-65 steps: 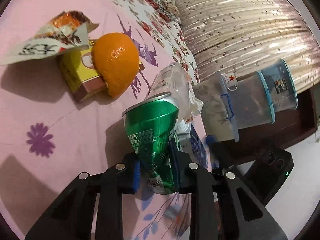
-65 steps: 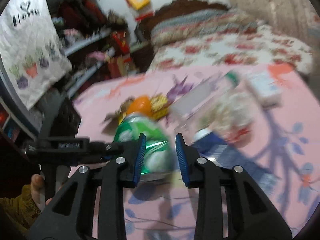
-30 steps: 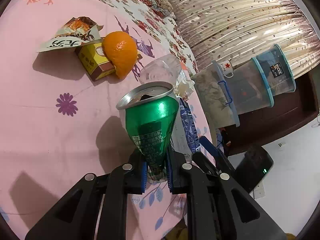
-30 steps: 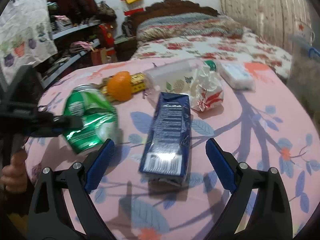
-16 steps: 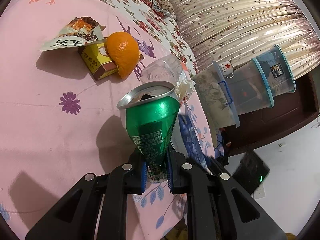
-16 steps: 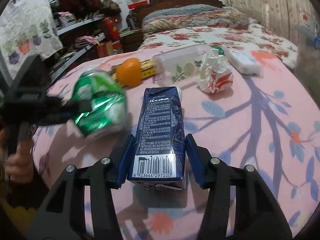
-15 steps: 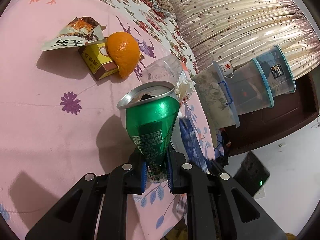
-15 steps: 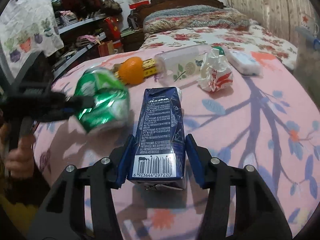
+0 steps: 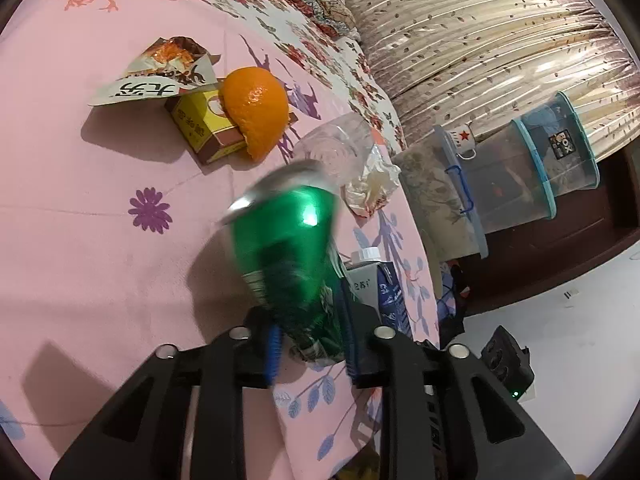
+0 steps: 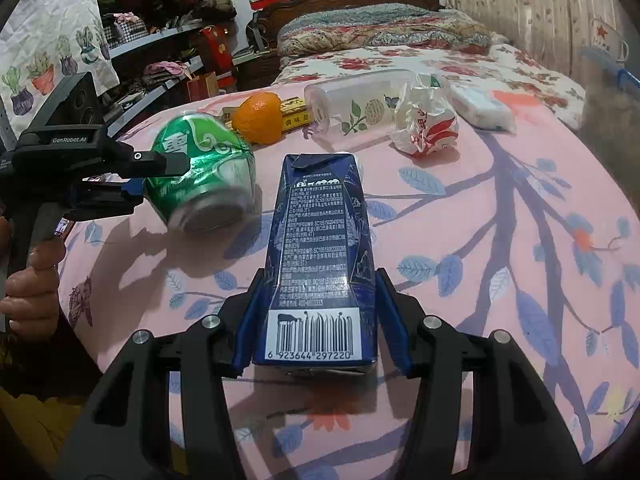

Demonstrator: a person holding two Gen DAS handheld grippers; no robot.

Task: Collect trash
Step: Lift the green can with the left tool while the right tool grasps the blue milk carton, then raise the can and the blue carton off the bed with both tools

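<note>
My left gripper (image 9: 310,350) has a dented green can (image 9: 286,254) between its jaws; the jaws stand wider than before and the can is blurred and tilting. The can also shows in the right wrist view (image 10: 200,172), next to the left gripper (image 10: 132,176), above the pink sheet. My right gripper (image 10: 318,320) is shut on a dark blue carton (image 10: 320,256) that lies on the bed; the carton also shows in the left wrist view (image 9: 380,292).
On the pink bedsheet (image 10: 500,248) lie an orange peel (image 10: 257,118), a yellow box (image 9: 200,128), a torn wrapper (image 9: 160,76), a clear plastic bottle (image 10: 360,100), crumpled paper (image 10: 424,126) and a white packet (image 10: 480,106). Plastic bins (image 9: 512,176) stand beside the bed.
The left jaws have opened wider and the green can tilts and blurs between them. The right gripper stays shut on the blue carton.
</note>
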